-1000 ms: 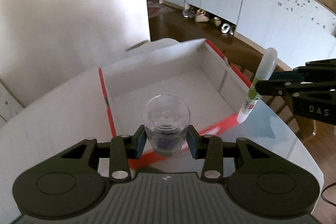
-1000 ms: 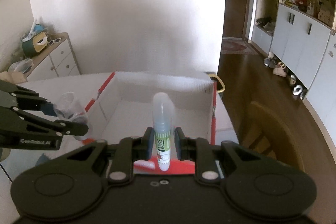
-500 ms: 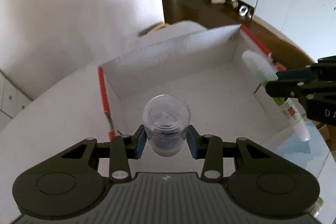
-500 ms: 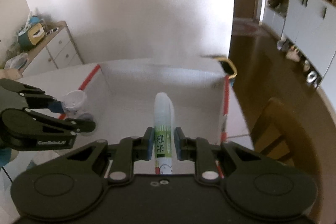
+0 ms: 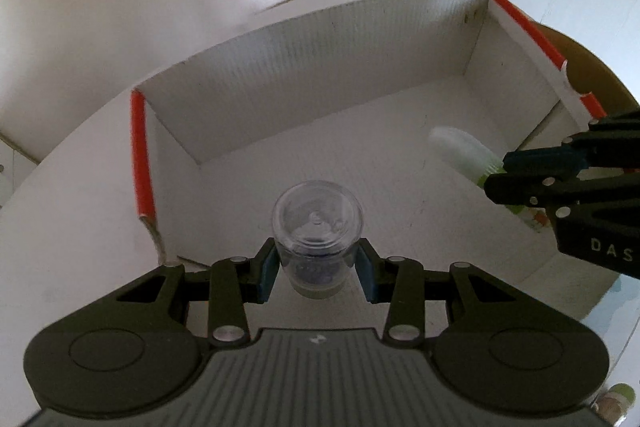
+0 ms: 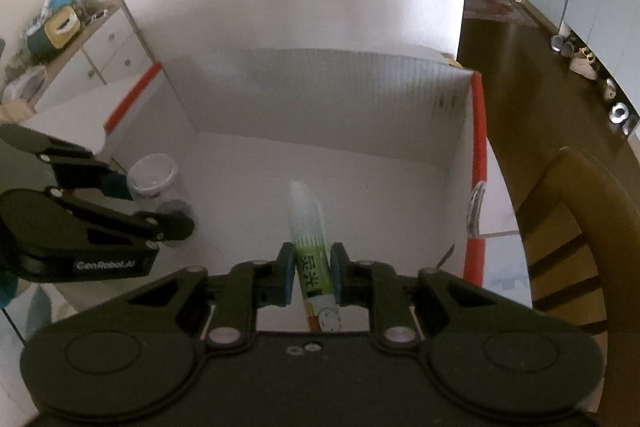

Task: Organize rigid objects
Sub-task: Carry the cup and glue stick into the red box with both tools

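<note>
Cardboard box (image 5: 304,95), white with red rims, sits open on the table (image 5: 72,211); its near wall is hidden behind both grippers. Left gripper (image 5: 317,269) clamps a clear jar (image 5: 317,227), dark contents indistinct, above the floor at 6 o'clock. Right gripper (image 6: 308,275) pinches a glue stick (image 6: 310,251), base cut off, at 3 o'clock.

Each black gripper (image 5: 316,269) (image 6: 308,275) has blue pads, silver screws, white lettering.
</note>
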The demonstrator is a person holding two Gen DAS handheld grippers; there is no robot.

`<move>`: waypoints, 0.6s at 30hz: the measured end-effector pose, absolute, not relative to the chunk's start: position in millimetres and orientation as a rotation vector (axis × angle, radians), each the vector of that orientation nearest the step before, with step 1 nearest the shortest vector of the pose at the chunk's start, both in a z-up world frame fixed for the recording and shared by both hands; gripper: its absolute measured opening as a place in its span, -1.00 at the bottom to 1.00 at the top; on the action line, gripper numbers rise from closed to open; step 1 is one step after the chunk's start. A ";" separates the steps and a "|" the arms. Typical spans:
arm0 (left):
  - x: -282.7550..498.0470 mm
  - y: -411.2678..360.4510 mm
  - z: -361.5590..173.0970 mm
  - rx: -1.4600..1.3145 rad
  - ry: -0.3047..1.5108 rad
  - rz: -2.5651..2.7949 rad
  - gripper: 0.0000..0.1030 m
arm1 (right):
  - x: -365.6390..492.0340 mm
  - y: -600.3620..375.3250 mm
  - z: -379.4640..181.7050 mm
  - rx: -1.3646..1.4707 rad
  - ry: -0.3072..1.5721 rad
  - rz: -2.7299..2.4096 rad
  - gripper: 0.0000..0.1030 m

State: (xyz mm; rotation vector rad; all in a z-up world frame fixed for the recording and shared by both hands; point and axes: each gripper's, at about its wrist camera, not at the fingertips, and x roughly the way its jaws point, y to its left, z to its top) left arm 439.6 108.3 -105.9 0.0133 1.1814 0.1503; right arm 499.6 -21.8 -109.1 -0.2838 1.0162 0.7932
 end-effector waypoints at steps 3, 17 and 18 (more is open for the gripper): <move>445.1 111.6 -112.4 0.003 1.198 0.145 -0.22 | 501.0 -18.4 -113.8 -0.308 1.026 0.790 -0.74; 460.1 117.4 -128.1 -0.018 1.261 0.147 -0.19 | 496.3 -10.6 -120.1 -0.368 1.037 0.827 -0.48; 460.5 116.7 -126.9 -0.017 1.257 0.151 -0.18 | 496.4 -10.9 -120.1 -0.367 1.037 0.829 -0.46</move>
